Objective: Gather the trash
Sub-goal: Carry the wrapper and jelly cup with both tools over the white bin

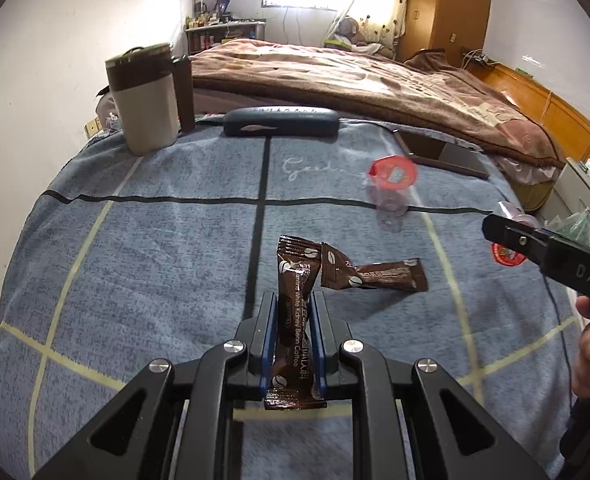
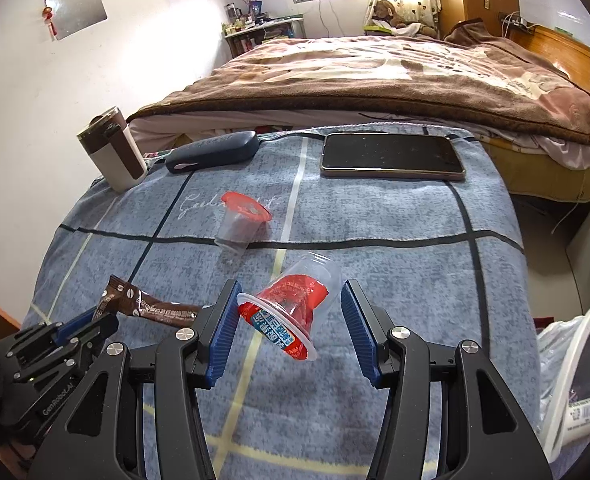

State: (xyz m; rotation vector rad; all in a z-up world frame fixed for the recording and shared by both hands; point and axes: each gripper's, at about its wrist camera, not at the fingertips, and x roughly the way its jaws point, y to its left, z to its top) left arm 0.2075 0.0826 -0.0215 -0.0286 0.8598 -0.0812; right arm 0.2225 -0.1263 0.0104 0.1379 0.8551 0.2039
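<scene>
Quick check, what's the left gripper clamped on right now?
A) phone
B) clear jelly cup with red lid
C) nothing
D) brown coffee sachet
D: in the left wrist view the left gripper has its blue-padded fingers pressed on both sides of the brown coffee sachet, which stands up between them; a second sachet lies on the blue cloth beyond.
</scene>
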